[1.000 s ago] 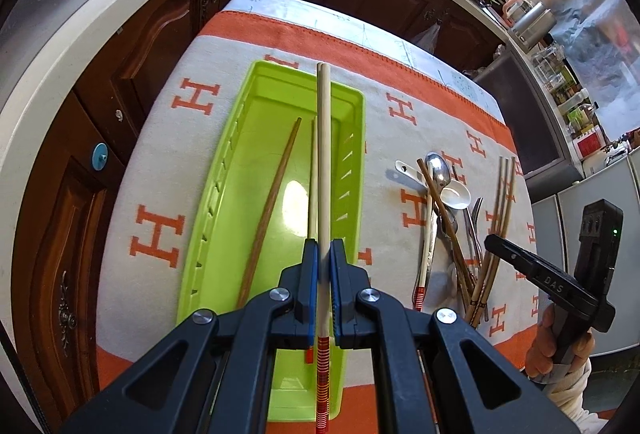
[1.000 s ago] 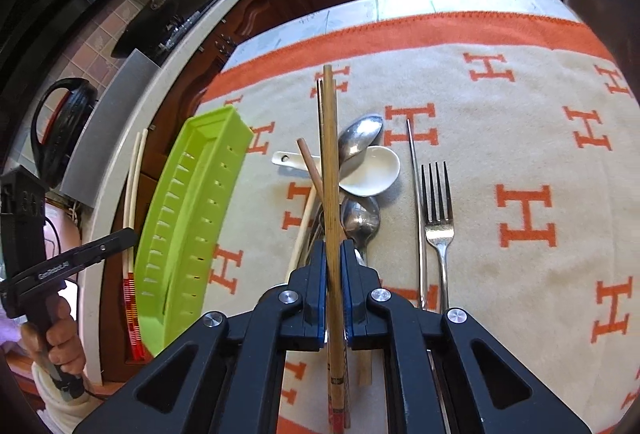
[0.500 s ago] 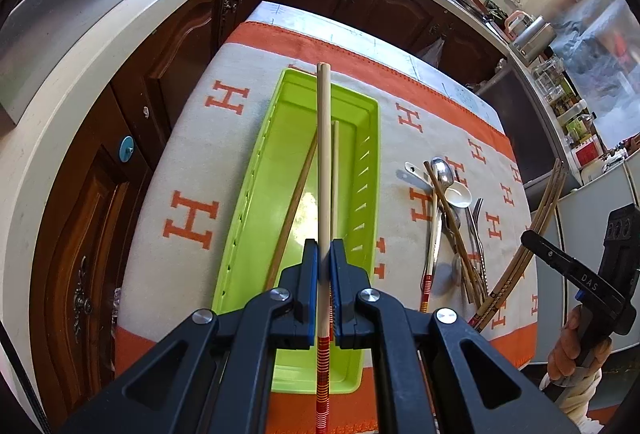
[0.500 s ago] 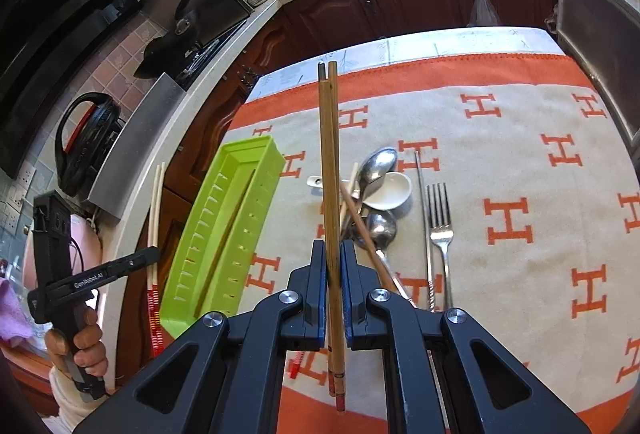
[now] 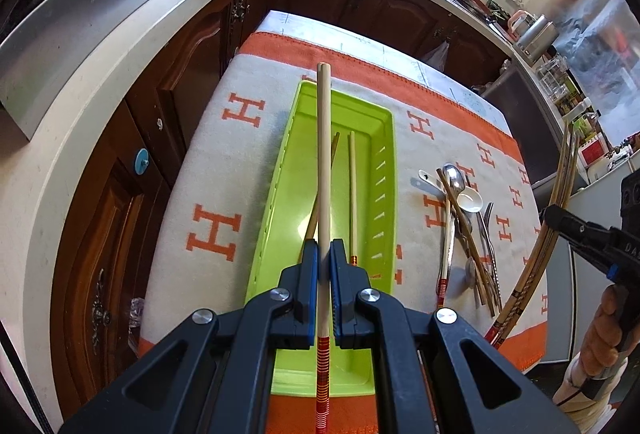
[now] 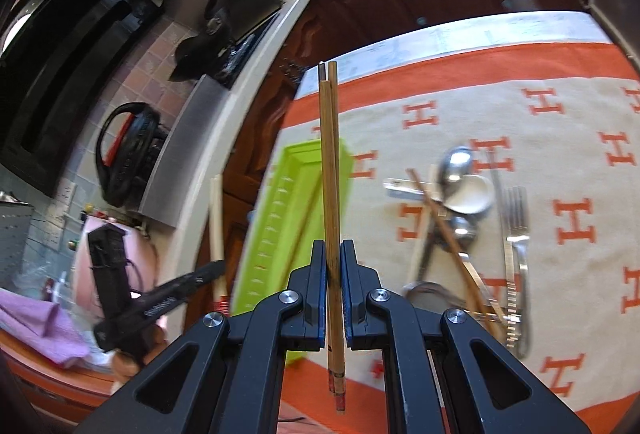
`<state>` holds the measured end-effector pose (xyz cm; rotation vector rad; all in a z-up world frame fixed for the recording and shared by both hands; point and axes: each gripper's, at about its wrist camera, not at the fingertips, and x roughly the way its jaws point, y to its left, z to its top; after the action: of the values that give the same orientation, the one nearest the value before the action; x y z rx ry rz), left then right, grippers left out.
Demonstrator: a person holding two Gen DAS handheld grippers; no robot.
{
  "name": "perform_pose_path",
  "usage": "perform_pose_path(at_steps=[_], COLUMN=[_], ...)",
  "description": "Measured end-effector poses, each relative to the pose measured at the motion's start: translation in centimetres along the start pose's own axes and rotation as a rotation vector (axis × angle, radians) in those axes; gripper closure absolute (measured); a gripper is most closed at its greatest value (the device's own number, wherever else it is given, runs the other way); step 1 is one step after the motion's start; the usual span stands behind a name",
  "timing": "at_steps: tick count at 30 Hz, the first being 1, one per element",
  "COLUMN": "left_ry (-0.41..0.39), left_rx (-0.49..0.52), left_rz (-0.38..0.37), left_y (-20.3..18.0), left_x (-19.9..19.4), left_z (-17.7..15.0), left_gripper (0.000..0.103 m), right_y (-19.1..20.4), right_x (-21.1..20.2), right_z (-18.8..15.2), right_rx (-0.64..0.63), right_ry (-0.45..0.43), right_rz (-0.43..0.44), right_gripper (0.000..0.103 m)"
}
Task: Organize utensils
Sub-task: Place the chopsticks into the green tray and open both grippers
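My left gripper [image 5: 324,254] is shut on a pair of pale chopsticks [image 5: 324,153] with red-banded ends, held above the green tray [image 5: 380,193]. A brown chopstick [image 5: 334,149] and a pale chopstick [image 5: 352,193] lie in the tray. My right gripper [image 6: 333,254] is shut on a bundle of brown chopsticks [image 6: 330,173], lifted above the cloth between the tray [image 6: 280,218] and the utensil pile [image 6: 460,193]. The pile holds spoons, a white ceramic spoon [image 5: 470,199], a fork [image 6: 516,226] and loose chopsticks.
An orange-and-cream cloth [image 5: 216,169] covers the table. Dark wood cabinets [image 5: 192,81] and a pale countertop [image 5: 100,73] run along the left and far sides. A hand [image 5: 604,330] grips the right tool's handle at the right edge.
The right gripper has lifted the brown chopsticks off the pile and swung left toward the tray. The left gripper has drawn back slightly with its pale chopsticks.
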<state>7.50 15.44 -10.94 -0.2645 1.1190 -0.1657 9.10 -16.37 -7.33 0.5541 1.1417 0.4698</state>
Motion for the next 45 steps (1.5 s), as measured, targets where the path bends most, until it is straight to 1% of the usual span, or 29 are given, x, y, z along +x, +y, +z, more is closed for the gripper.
perform_pose_path(at_steps=[4,7,10,14,19,22,31,39,40,42,43,45], left_ry=[-0.009,-0.015,-0.029,-0.042,-0.033,-0.029,0.023,0.069,0.070,0.071,0.074,0.087], left_rx=[0.017,0.028,0.055,0.092,0.118,0.130,0.118,0.094,0.094,0.092,0.091,0.091], left_rz=[0.008,0.018,0.040,0.085,0.114,0.133,0.123,0.121,0.122,0.121,0.106,0.084], left_y=[-0.2,-0.4,-0.8,-1.3,-1.8,-2.0,-1.7,-0.9,-0.7,-0.6,-0.5,-0.6], left_x=[0.0,0.2,0.4,1.0,2.3,3.2,6.4,8.9,9.1,9.4,9.5,9.6], left_z=[0.8,1.3,1.8,2.2,2.5,2.7,2.6,2.3,2.2,2.2,2.2,2.0], left_gripper=[0.100,0.100,0.100,0.100,0.100,0.100,0.099,0.099,0.096,0.080,0.078,0.066], right_y=[3.3,5.5,7.1,7.9,7.7,7.1,5.0,4.7,4.8,4.7,4.7,4.4], right_x=[1.9,4.2,6.7,10.1,13.7,15.2,19.5,22.6,22.8,23.4,23.5,23.3], right_z=[1.5,2.5,3.0,3.1,3.1,2.9,2.7,2.6,2.6,2.6,2.6,2.6], right_rx=[-0.009,-0.018,-0.022,-0.021,-0.010,-0.013,0.022,0.016,0.011,-0.002,-0.005,0.000], right_ry=[0.042,0.076,0.106,0.139,0.178,0.193,0.246,0.266,0.266,0.267,0.267,0.264], right_rz=[0.053,0.064,0.053,0.036,0.012,-0.003,-0.038,-0.069,-0.076,-0.095,-0.101,-0.092], right_gripper=[0.097,0.097,0.097,0.097,0.097,0.097,0.097,0.096,0.096,0.095,0.095,0.094])
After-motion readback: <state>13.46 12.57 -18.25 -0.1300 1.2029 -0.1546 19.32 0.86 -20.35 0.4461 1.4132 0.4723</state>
